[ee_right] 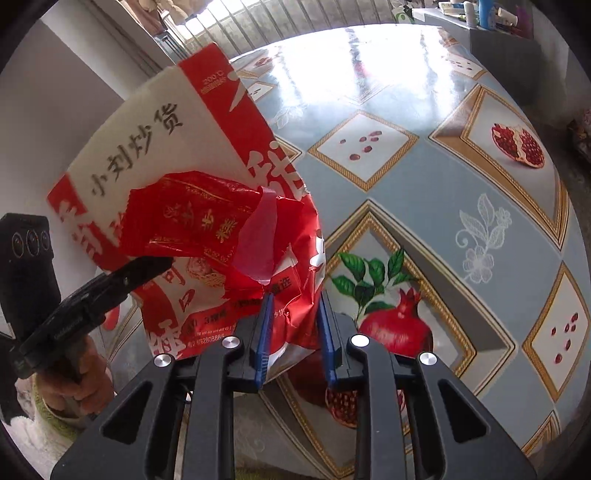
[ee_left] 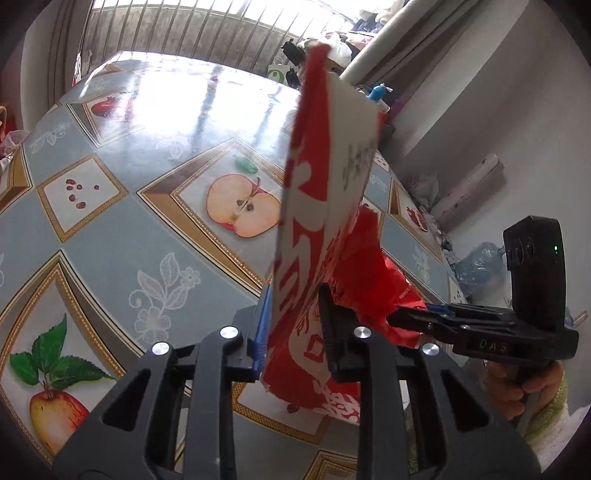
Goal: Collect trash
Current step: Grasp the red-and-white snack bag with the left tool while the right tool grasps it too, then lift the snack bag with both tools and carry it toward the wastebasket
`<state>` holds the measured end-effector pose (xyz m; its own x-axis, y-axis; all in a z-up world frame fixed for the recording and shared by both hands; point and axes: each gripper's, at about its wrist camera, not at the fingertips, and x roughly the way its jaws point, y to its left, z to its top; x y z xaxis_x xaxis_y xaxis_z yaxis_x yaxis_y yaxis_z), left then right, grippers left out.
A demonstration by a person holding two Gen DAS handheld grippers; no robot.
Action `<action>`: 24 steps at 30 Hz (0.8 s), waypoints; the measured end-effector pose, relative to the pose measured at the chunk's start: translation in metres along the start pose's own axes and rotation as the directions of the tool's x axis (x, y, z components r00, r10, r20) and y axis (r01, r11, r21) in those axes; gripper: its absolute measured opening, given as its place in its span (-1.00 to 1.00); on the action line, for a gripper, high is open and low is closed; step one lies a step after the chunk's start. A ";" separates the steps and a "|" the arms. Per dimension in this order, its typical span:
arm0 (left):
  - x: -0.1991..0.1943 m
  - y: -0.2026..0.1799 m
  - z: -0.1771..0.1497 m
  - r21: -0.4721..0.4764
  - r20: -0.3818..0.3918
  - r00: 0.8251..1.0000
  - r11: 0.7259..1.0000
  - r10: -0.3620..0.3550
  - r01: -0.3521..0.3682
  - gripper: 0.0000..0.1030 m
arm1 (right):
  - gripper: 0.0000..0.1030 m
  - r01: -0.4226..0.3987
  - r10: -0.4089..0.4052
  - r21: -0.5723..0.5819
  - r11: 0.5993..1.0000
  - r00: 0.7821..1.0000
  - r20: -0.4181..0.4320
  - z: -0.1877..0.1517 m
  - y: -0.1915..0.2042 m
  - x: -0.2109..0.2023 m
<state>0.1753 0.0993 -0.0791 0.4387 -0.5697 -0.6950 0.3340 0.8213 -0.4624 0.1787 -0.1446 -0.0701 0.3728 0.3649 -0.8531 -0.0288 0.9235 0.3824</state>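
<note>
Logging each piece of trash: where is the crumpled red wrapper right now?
In the right wrist view the crumpled red wrapper hangs left of centre against the red-and-white paper bag, above the fruit-print tablecloth, pinched by the right gripper.

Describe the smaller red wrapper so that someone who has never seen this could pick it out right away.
Over the fruit-patterned table, find the big red and white bag. The small wrapper lies crumpled against its front; it is all red, glossy, with gold print.

The red-and-white bag [ee_left: 325, 192] hides part of the table [ee_left: 155, 177]; shelf clutter [ee_right: 491, 14] is too small to identify.
</note>
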 end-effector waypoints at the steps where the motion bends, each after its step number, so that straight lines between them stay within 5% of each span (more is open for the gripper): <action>1: 0.000 -0.002 -0.001 0.006 -0.010 1.000 1.000 -0.012 0.012 -0.66 | -0.55 -0.004 0.004 0.008 1.000 1.000 -0.003 -0.006 -0.002 -0.003; 9: -0.002 -0.035 -0.011 0.157 -0.063 0.996 0.984 -0.070 0.079 -0.99 | -0.51 -0.041 0.032 0.072 0.997 0.992 0.119 -0.012 -0.032 -0.044; 17: 0.005 -0.051 -0.010 0.236 -0.088 0.994 0.969 -0.058 0.078 -1.00 | -0.36 -0.001 -0.012 0.052 0.999 0.967 0.255 -0.011 -0.039 -0.086; 24: 0.007 -0.059 -0.004 0.266 -0.094 0.994 0.960 -0.061 0.084 -1.00 | -0.22 0.018 -0.004 -0.056 0.998 0.969 0.246 0.000 -0.008 -0.082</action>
<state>0.1552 0.0466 -0.0590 0.3368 -0.6134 -0.7144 0.5797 0.7329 -0.3561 0.1490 -0.1817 -0.0034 0.5892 0.3211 -0.7415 -0.0739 0.9352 0.3462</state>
